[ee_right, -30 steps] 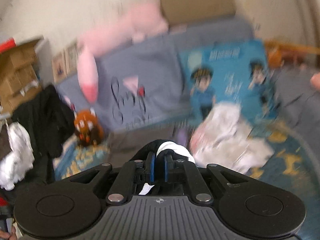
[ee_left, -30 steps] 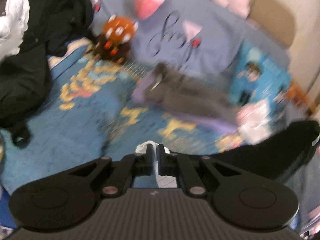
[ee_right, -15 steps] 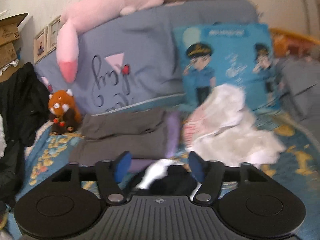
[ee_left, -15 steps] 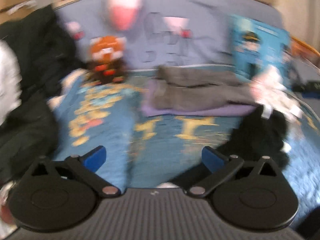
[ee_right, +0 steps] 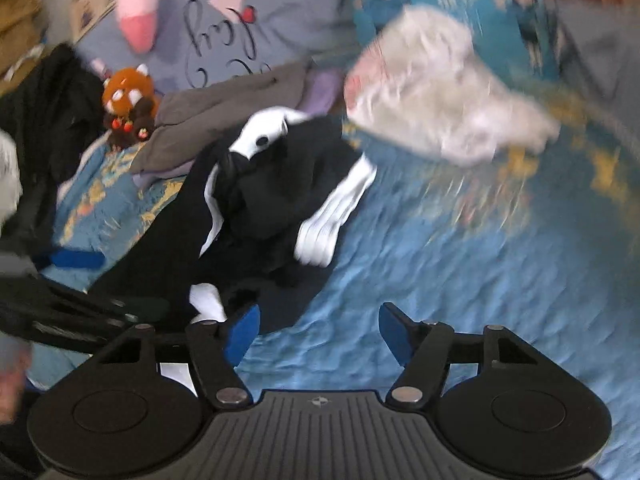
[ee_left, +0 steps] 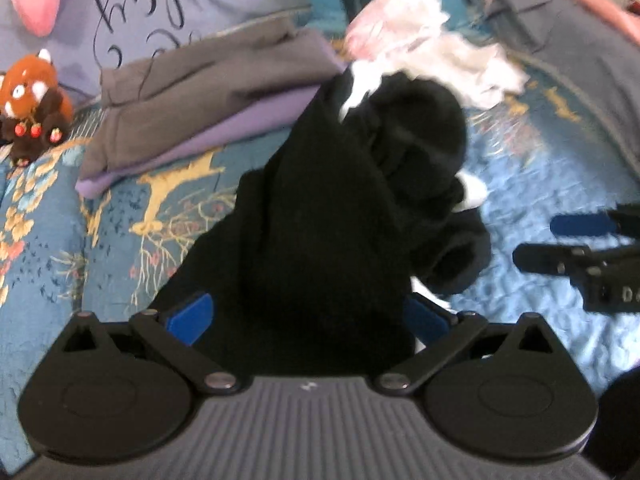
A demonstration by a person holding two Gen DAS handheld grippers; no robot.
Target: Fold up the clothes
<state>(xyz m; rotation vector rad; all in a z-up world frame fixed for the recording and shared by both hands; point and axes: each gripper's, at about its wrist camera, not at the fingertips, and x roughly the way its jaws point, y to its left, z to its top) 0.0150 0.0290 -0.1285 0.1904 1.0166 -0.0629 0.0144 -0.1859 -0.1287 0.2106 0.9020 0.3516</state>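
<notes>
A crumpled black garment with white trim (ee_left: 340,200) lies in a heap on the blue patterned bedspread (ee_left: 120,248). My left gripper (ee_left: 308,316) is open, its blue pads (ee_left: 188,316) spread on either side of the heap's near end, which covers the gap between them. In the right wrist view the same garment (ee_right: 272,184) sits ahead and to the left. My right gripper (ee_right: 318,332) is open over bare bedspread (ee_right: 440,260), just right of the heap, with nothing between its fingers. Each gripper shows in the other's view: right gripper (ee_left: 580,248), left gripper (ee_right: 72,260).
A folded grey and purple stack (ee_left: 200,92) lies behind the heap. A rumpled white garment (ee_right: 432,92) sits at the back right. A red panda plush (ee_right: 128,100), dark clothes (ee_right: 48,120) at the left, and pillows (ee_left: 160,8) line the back.
Both grippers were shut on the black garment a second ago, then opened and let it drop. Both have since moved down closer to the heap on the bed.
</notes>
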